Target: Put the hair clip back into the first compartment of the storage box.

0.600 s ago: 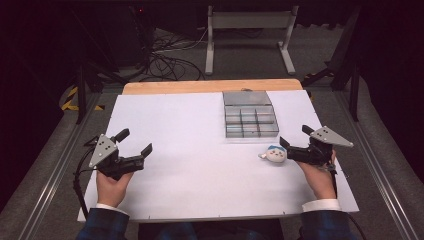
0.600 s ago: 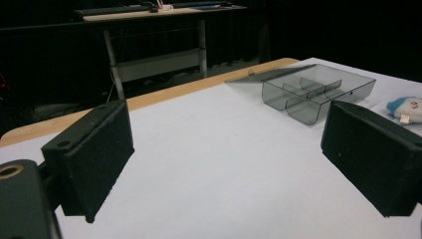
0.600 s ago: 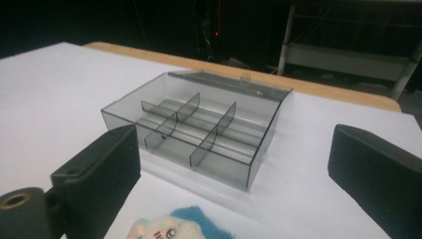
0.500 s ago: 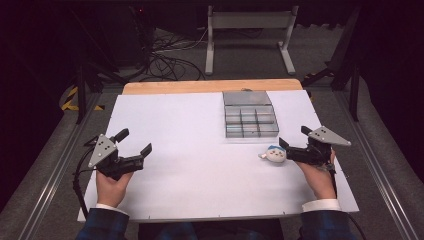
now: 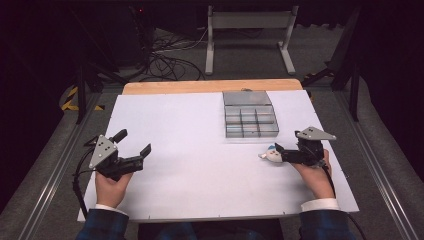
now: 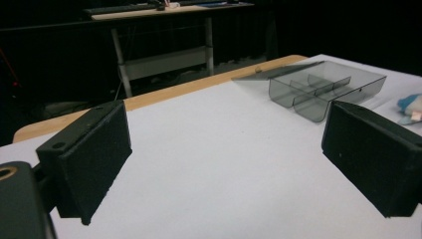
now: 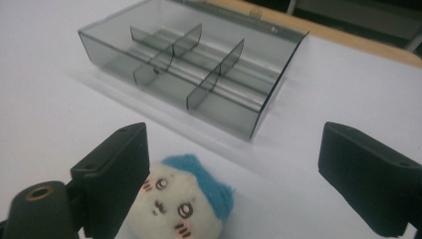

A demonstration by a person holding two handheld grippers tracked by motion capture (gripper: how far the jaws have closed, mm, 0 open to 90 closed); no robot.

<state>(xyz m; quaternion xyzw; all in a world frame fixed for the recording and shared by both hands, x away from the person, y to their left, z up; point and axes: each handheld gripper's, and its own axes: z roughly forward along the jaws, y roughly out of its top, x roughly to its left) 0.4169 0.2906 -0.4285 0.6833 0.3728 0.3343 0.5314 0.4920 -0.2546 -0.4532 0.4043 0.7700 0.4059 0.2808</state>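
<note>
High view: the right claw (image 5: 278, 153) points at nine o'clock, its jaws apart around a small plush toy (image 5: 269, 154) lying on the desk (image 5: 190, 150), at five o'clock from the divided tray (image 5: 249, 120).

Left gripper view: the left claw (image 6: 224, 159) gapes empty, parked aside.

Right gripper view: the toy sits unpinched, likely awaiting a grasp.

A white-topped table (image 5: 200, 165) with a wooden far edge carries a smoky clear compartment box (image 5: 249, 121) just beyond the right gripper (image 5: 280, 153). A small plush toy with blue hair (image 5: 270, 153) lies on the white surface between that gripper's open jaws, beside one of them.
</note>
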